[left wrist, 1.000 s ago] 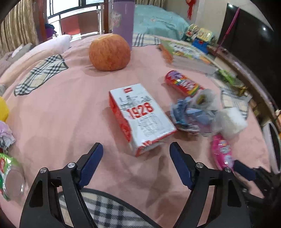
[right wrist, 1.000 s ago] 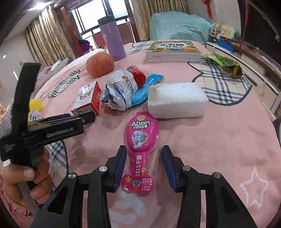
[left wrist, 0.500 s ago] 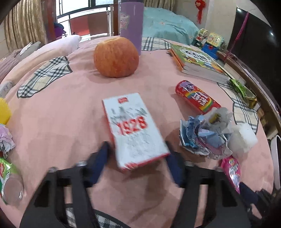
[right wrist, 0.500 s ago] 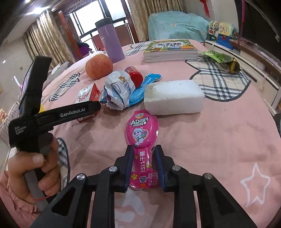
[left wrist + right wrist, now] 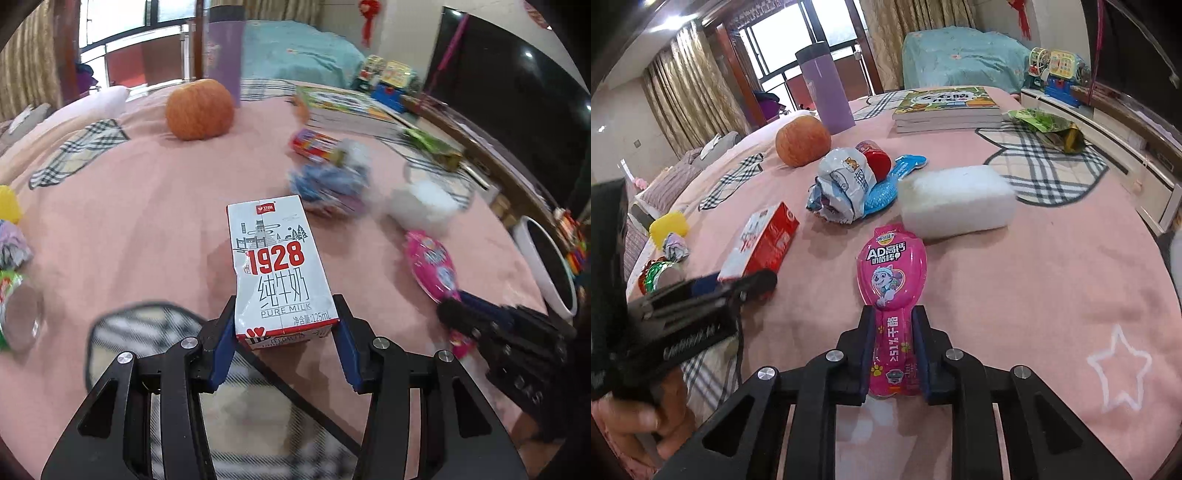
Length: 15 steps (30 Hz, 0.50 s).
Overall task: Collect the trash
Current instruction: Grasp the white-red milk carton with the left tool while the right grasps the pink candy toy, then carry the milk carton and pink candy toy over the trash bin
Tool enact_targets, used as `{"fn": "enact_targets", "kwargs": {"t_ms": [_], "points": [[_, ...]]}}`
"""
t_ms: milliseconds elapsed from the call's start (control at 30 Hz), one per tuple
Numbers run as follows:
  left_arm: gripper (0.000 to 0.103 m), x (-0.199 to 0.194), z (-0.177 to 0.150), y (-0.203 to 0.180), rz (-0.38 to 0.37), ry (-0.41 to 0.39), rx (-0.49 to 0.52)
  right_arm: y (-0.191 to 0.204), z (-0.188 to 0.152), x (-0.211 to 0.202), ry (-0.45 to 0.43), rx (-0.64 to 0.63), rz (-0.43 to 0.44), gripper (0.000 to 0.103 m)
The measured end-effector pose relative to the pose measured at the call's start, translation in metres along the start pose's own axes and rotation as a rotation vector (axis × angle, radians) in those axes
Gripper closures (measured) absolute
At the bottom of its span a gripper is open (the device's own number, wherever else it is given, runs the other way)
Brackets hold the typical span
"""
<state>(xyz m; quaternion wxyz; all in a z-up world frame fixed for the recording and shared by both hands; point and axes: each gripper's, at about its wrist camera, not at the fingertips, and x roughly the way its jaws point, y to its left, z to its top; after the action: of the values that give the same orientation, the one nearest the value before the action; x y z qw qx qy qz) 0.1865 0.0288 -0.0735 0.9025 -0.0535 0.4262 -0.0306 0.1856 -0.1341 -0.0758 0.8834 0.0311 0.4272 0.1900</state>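
On the pink bedspread: left gripper clamped on the milk carton, blue pads against both side faces at its near end. Carton long axis along the fingers, top end toward 12 o'clock, "1928" face up (lifted or resting, cannot tell). Right gripper closed on the stem of the pink snack packet; long axis also 12–6, round head toward 12, flat on the spread.

Left wrist view only: white bin at 3 o'clock, past the bed edge. Right wrist view only: carton's red side panel, at 10 o'clock from the packet. Crumpled wrapper and white foam block toward 12, apple beyond.
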Motion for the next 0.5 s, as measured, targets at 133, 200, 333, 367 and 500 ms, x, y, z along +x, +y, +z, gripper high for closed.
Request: {"fn": "enact_targets", "kwargs": {"t_ms": [133,200,333,367,500], "points": [[0.056,-0.013,-0.009,-0.026,-0.061,-0.006,0.05,-0.011,-0.012,-0.019,-0.015,0.027,-0.002,0.083],[0.056,-0.017,-0.012,-0.037,-0.085,-0.006,0.071,-0.02,-0.019,-0.033,-0.032,0.054,-0.008,0.083],[0.056,-0.019,-0.017,-0.061,-0.114,0.006,0.115,-0.041,-0.03,-0.057,-0.066,0.11,-0.032,0.083],[0.056,-0.019,-0.018,-0.067,-0.123,0.008,0.126,-0.05,-0.034,-0.064,-0.076,0.132,-0.043,0.083],[0.056,-0.021,-0.024,-0.092,-0.156,0.014,0.175,-0.073,-0.045,-0.083,-0.102,0.191,-0.074,0.083]]}}
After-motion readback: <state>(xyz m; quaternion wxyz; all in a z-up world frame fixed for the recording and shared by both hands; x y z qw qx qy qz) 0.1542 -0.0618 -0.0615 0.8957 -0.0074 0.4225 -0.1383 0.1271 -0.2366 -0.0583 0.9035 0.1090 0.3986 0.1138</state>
